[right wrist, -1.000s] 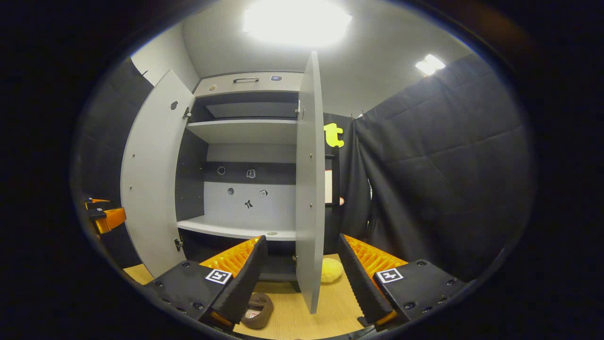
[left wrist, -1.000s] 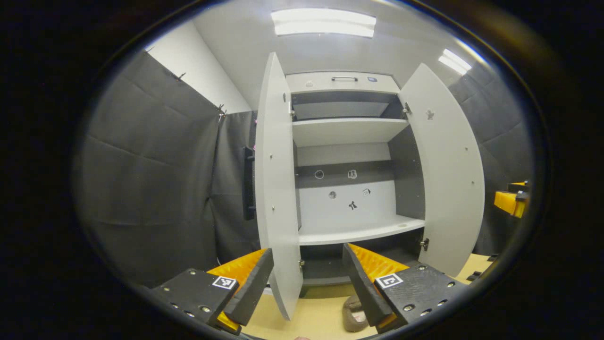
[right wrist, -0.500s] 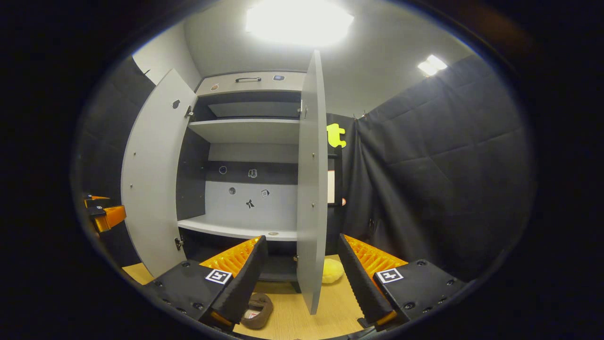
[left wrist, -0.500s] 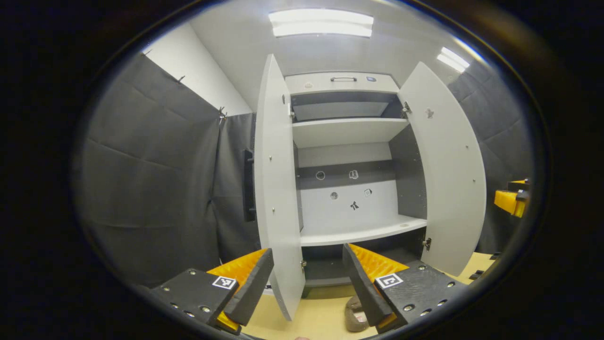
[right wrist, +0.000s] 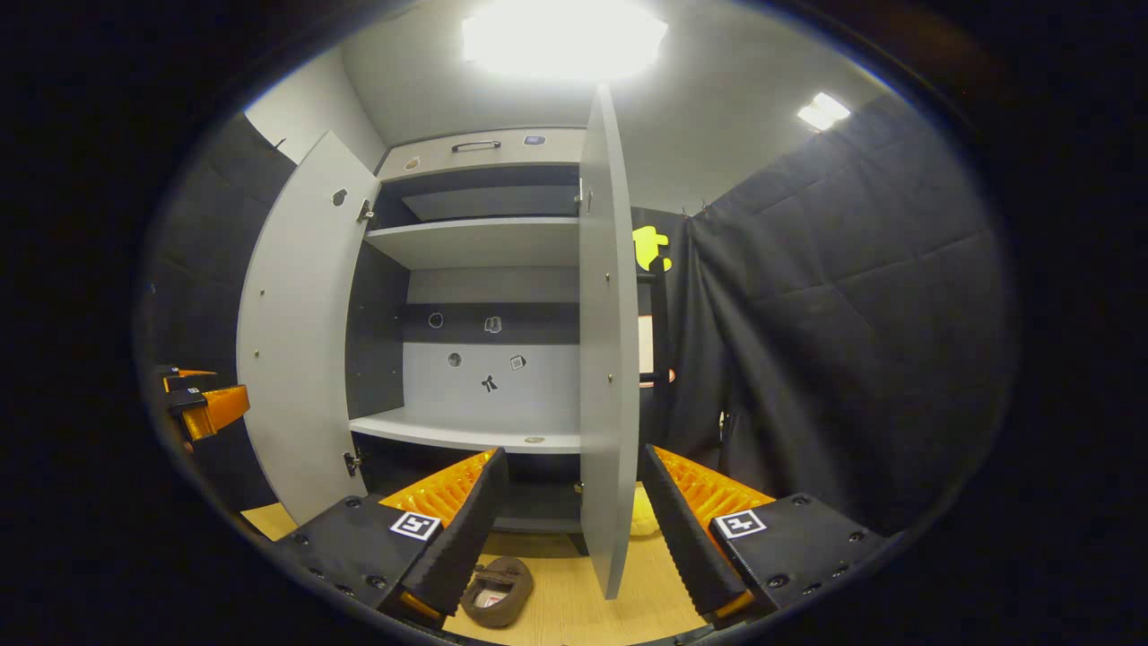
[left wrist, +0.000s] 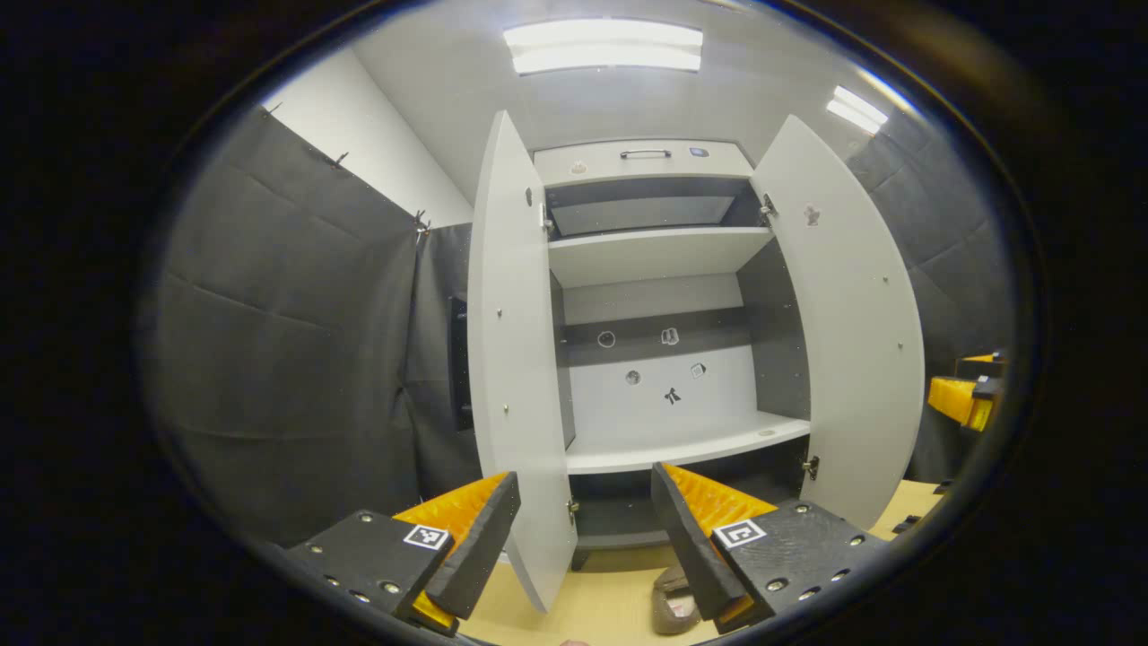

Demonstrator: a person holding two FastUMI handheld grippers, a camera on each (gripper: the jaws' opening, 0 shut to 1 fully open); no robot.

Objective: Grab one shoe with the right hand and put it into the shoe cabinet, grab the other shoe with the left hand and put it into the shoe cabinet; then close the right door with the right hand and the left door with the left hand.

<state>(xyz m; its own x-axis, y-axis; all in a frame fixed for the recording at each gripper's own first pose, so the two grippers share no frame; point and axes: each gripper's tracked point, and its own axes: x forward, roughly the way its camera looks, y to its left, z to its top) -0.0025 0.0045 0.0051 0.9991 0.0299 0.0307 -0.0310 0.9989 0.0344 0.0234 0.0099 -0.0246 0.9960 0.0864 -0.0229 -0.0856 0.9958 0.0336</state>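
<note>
A pale grey shoe cabinet (left wrist: 659, 256) stands ahead with both doors swung open and bare shelves. My left gripper (left wrist: 583, 538) is open, its fingers either side of the left door's (left wrist: 516, 359) lower edge. A brown shoe (left wrist: 674, 603) lies on the floor just beyond it, partly hidden by one finger. In the right gripper view my right gripper (right wrist: 569, 529) is open astride the right door's (right wrist: 608, 341) lower edge. A brown shoe (right wrist: 498, 592) lies on the wood floor beside its left finger. The left gripper (right wrist: 202, 404) shows at that view's far left, and the right gripper (left wrist: 964, 395) at the left gripper view's far right.
A yellow fluffy thing (right wrist: 642, 516) lies on the floor behind the right door. Black quilted cloth walls (right wrist: 834, 341) close in both sides. The cabinet's middle shelf (left wrist: 682, 444) and top shelf (left wrist: 655, 251) are bare. The wood floor (right wrist: 574, 610) runs in front of the cabinet.
Both grippers have shifted slightly; the doors sit a little differently in each view. In the right gripper view the brown shoe shows more fully and the yellow thing is more hidden by the door.
</note>
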